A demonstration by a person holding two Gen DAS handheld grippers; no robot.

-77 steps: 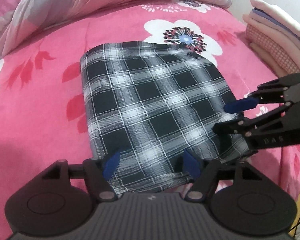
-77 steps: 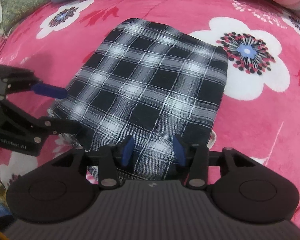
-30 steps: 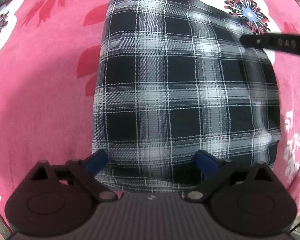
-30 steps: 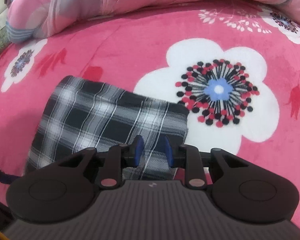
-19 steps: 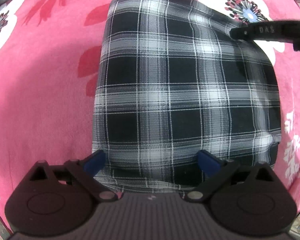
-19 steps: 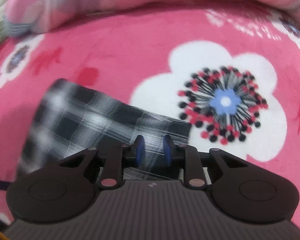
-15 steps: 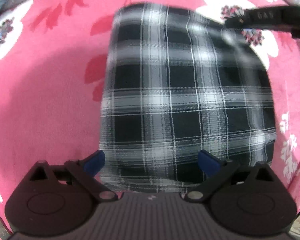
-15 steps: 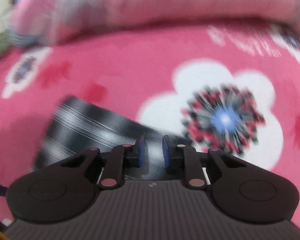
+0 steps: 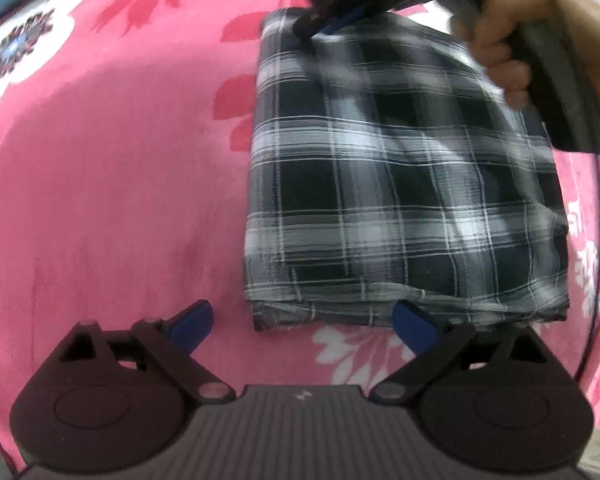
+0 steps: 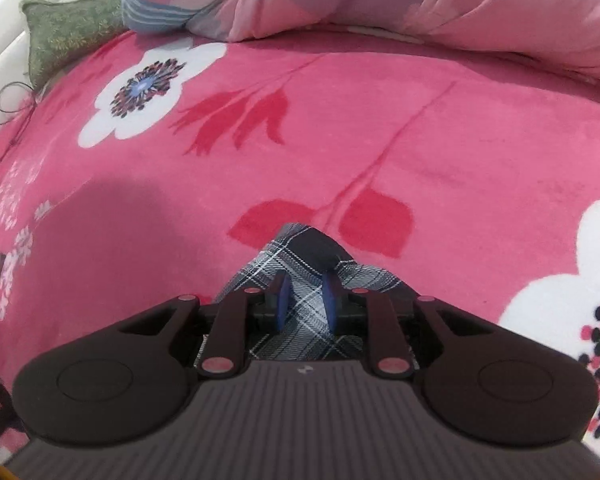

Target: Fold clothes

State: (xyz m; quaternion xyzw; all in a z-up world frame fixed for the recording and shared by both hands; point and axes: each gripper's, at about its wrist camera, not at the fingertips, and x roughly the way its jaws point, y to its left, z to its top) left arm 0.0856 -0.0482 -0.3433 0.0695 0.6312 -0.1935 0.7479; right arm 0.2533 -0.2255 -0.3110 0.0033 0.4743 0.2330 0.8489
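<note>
A black-and-white plaid garment (image 9: 404,184), folded into a rectangle, lies on the pink flowered blanket (image 9: 112,184). My left gripper (image 9: 300,320) is open and empty, just short of the garment's near edge. My right gripper (image 10: 305,306) is nearly shut on the garment's far left corner (image 10: 300,256), which bunches up between the blue pads. In the left wrist view the right gripper (image 9: 332,26) reaches across from the upper right, held by a hand (image 9: 540,40), and is blurred.
A pink quilt (image 10: 380,4) is heaped along the far side of the bed. A green cushion (image 10: 68,36) and a white padded headboard (image 10: 4,28) lie at the far left. The blanket stretches to the left of the garment.
My right gripper has moved from the garment's far right corner across to its far left corner and closed on it. My left gripper has drawn back off the near edge, still open.
</note>
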